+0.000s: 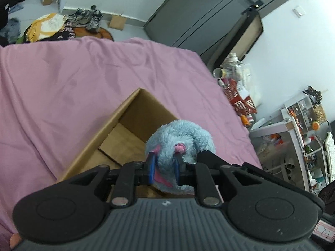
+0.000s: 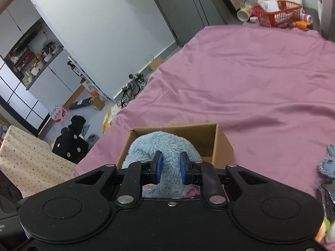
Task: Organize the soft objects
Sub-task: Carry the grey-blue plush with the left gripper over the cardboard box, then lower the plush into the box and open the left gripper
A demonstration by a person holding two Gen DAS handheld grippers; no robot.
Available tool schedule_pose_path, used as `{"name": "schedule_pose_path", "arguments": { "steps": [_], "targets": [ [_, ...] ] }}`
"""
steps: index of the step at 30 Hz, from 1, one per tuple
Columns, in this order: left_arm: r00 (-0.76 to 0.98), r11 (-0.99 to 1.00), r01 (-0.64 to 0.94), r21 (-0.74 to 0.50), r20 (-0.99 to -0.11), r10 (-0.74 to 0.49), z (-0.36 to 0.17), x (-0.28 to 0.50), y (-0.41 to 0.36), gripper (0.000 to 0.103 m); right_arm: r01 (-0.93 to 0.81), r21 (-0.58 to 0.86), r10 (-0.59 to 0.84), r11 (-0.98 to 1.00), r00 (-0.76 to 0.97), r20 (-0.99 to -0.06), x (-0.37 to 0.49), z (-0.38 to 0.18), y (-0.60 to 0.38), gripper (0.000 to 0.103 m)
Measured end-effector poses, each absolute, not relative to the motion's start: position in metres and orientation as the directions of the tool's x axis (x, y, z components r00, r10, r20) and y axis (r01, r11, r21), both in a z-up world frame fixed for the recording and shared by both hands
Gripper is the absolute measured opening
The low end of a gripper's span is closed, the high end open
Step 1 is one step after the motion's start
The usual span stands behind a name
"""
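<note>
A fluffy light-blue plush toy (image 1: 180,138) with pink patches hangs over an open cardboard box (image 1: 134,113) that stands on a pink bed sheet (image 1: 83,79). My left gripper (image 1: 164,167) is shut on the toy, and fur bulges between its blue pads. In the right wrist view my right gripper (image 2: 170,168) is shut on another fold of the same plush toy (image 2: 155,144). There the toy's body hides most of the inside of the box (image 2: 199,133). What shows of the box floor in the left wrist view is bare cardboard.
A grey-blue soft item (image 2: 327,163) lies on the sheet (image 2: 251,73) at the right edge. A red basket (image 2: 276,12) with bottles stands past the bed's far side. Clothes and shoes (image 1: 83,18) litter the floor, and a dotted cream mattress (image 2: 31,167) lies beside the bed.
</note>
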State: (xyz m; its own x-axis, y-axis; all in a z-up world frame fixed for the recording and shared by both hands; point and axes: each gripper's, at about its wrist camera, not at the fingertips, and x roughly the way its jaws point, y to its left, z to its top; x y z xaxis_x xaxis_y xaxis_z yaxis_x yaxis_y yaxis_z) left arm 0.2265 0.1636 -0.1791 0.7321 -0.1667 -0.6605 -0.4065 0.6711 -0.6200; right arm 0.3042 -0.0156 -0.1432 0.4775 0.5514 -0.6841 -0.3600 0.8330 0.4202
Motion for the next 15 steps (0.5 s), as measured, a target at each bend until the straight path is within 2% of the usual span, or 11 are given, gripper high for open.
{"name": "schedule_pose_path", "arguments": {
  "steps": [6,10,12,14,15],
  "targets": [
    [0.704,0.632,-0.461,-0.623,-0.69,-0.168,-0.197,0.239,0.171,0.02,-0.375,0.37,0.519,0.85,0.482,-0.706,0.311,-0.149,-0.009,0.019],
    [0.674,0.648,-0.496,-0.578,-0.726,-0.132,-0.2,0.247,0.167,0.034,-0.376,0.338,0.496,0.863,0.502,-0.708,0.31,-0.145,-0.01,0.025],
    [0.663,0.649,-0.504,-0.57,-0.737,-0.132,-0.202,0.249,0.166,0.038,-0.362,0.327,0.478,0.873,0.506,-0.718,0.312,-0.144,-0.014,0.038],
    [0.655,0.629,-0.516,-0.581,-0.741,-0.147,-0.204,0.25,0.167,0.042,-0.361,0.363,0.507,0.859,0.499,-0.703,0.309,-0.139,-0.022,0.043],
    [0.651,0.619,-0.526,-0.584,-0.744,-0.149,-0.204,0.249,0.168,0.043,-0.36,0.369,0.512,0.857,0.503,-0.696,0.307,-0.135,-0.026,0.051]
  ]
}}
